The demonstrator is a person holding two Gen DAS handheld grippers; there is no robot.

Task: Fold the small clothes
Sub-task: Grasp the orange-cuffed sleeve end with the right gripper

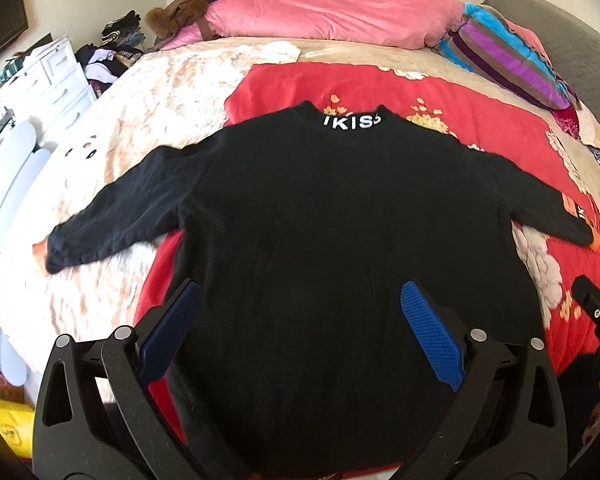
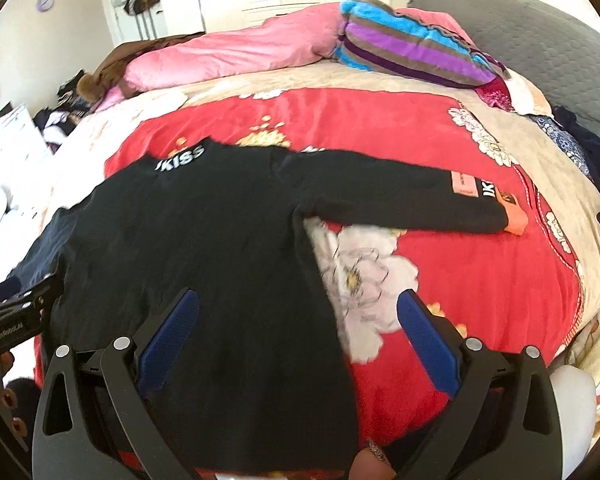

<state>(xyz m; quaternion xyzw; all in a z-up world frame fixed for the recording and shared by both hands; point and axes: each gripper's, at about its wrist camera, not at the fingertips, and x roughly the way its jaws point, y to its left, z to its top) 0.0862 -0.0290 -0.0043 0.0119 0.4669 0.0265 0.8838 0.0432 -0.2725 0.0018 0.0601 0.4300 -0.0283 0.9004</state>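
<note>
The black long-sleeved top (image 1: pixel 340 220) lies flat on the red flowery blanket (image 2: pixel 480 280). Both grippers, left (image 1: pixel 300 332) and right (image 2: pixel 298 336), hang over its bottom edge, spread wide and holding nothing. I think folding hasn't begun; next, pinch 1 sleeve.

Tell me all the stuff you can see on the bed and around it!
sweater: one, black with white letters on the collar, spread flat on the red blanket, sleeves out
red blanket: one, flowered, on the bed
pink quilt: one, at the far side
striped pillow: one, blue, purple and brown, far right
brown coat: one, by the quilt
white drawers: left of the bed
left gripper: black, blue pads, open above the hem
right gripper: same, open over the sweater's right edge
</note>
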